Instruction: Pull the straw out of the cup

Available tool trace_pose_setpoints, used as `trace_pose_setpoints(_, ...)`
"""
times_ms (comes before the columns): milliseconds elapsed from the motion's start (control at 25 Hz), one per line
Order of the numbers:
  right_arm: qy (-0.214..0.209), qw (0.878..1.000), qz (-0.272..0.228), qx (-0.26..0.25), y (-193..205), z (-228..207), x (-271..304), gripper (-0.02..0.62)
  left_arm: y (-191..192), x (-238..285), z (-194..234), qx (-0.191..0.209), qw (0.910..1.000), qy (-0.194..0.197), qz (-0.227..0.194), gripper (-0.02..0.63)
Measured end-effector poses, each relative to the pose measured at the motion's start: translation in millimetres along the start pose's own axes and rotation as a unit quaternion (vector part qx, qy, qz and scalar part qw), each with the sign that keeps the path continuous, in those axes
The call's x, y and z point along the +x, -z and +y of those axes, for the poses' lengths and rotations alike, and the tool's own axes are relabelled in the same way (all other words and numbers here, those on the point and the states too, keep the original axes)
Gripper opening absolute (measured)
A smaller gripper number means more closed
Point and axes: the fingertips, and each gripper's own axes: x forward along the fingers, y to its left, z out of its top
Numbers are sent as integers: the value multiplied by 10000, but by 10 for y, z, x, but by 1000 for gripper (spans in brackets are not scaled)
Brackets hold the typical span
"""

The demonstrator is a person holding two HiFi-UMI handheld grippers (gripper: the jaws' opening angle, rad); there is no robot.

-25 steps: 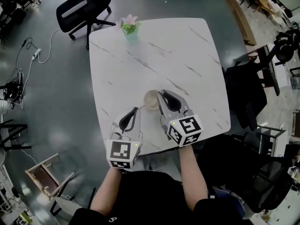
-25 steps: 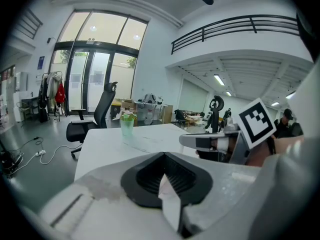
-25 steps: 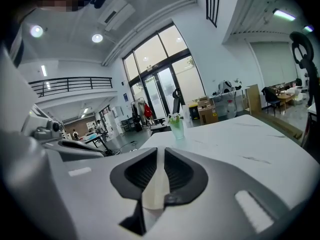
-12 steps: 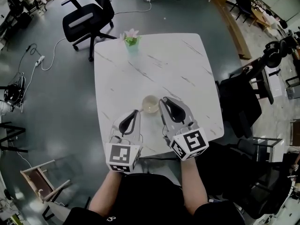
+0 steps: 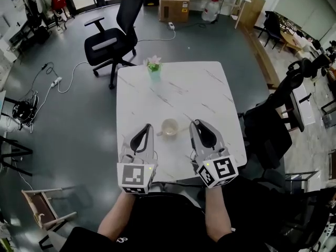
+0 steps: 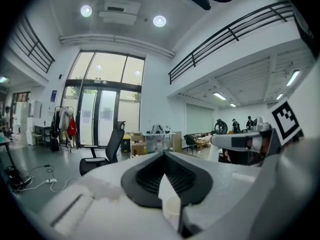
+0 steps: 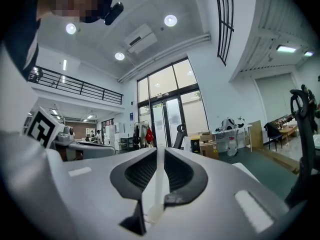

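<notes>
A pale cup [image 5: 169, 127] stands on the white marble table [image 5: 199, 88], near its front. A thin pale straw [image 5: 158, 133] seems to lean out over the cup's left rim; it is too small to be sure. My left gripper [image 5: 147, 126] hovers left of the cup with its jaws shut and nothing in them. My right gripper [image 5: 196, 123] hovers right of the cup, its jaws a narrow slit apart, and I see nothing held. Both gripper views look level across the room and show neither cup nor table; left gripper [image 6: 165, 156], right gripper [image 7: 161, 151].
A small vase with a pink flower [image 5: 154, 67] stands at the table's far edge. A black office chair [image 5: 113, 41] is beyond the far left corner and another dark chair [image 5: 270, 125] is by the right side. Cables [image 5: 52, 83] lie on the floor at left.
Both grippers have risen and drawn back from the cup toward the table's front edge. The right gripper's tips were beside the cup and now stand apart from it. The cup has not moved.
</notes>
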Motion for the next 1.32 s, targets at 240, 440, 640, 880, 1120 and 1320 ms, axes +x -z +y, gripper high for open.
trace_pose_setpoints(240, -53, 9996, -221, -150, -205, 110, -123, 44, -258, -187, 18, -25, 9985, -322, -433, 0)
trace_pose_setpoints(440, -295, 9990, -217, -264, -243, 296, -123, 43, -266, -298, -17, -104, 9982, -389, -449, 0)
trace_pose_setpoints(640, -319, 9990, -206, -254, -227, 348, -188, 43, -264, -365, -54, -173, 9977, -431, -487, 0)
trace_pose_setpoints(880, -284, 9990, -277, -210, -243, 374, -256, 43, -270, -383, -119, -159, 9978, -381, -511, 0)
trace_pose_setpoints(1120, -217, 9992, -286, -150, -224, 357, -302, 43, -249, -367, -177, -228, 9982, -305, -460, 0)
trace_pose_setpoints(1320, -205, 9992, -292, -160, -252, 351, -284, 43, -262, -367, -156, -366, 9982, -323, -347, 0)
